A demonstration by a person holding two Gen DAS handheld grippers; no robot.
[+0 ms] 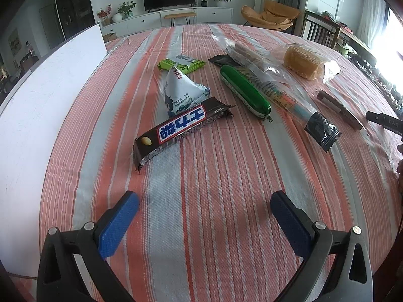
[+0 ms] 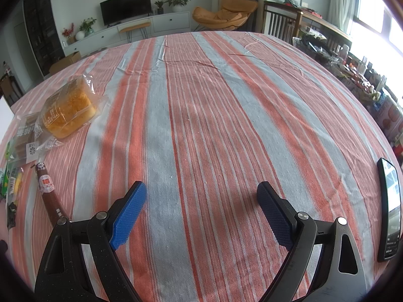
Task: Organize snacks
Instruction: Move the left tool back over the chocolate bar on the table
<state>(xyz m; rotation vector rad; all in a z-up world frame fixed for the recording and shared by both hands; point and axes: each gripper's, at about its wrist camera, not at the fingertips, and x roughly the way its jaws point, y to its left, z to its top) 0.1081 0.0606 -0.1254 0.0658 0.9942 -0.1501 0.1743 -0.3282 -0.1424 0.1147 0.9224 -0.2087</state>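
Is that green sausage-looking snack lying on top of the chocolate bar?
No, the green sausage lies on the striped cloth apart from the chocolate bar.

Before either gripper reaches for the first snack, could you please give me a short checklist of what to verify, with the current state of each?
1. Left gripper open and empty: ok.
2. Right gripper open and empty: ok.
3. Chocolate bar ahead of the left gripper with bare cloth between: ok.
4. Chocolate bar free of neighbours: not ok, the white triangular pack touches its far end.
5. Snack in front of the right gripper: not ok, only striped tablecloth; the bread lies far left.
6. Destination container for the snacks: cannot tell.
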